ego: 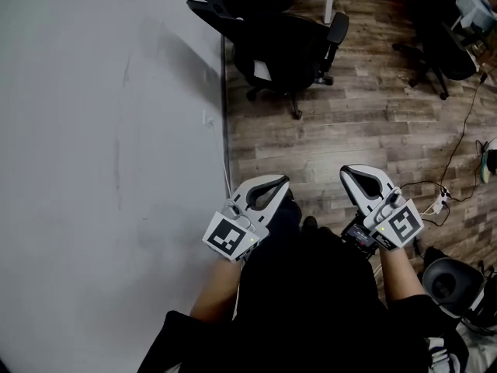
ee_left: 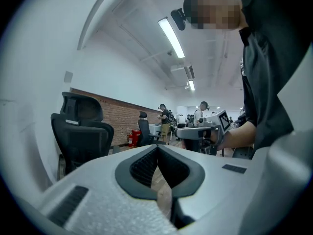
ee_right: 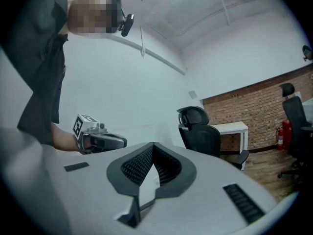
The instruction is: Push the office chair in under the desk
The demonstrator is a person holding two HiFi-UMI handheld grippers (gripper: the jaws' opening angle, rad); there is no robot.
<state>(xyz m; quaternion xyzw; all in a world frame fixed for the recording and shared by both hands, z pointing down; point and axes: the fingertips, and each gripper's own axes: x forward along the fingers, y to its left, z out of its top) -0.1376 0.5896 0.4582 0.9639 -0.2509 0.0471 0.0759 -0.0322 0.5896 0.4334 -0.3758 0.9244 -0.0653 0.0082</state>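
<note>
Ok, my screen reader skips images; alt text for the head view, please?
From above, a person holds the left gripper and right gripper, both shut and empty, over a wood floor. A black office chair stands ahead beside a pale wall.

the office chair was black, the floor grey-brown wood grain. the left tool and right tool were pale grey, their cubes bearing black-and-white squares.

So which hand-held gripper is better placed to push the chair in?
Left, marginally: the office chair stands straight ahead of the left hand-held gripper; the right hand-held gripper is offset. Both shut, empty.
</note>
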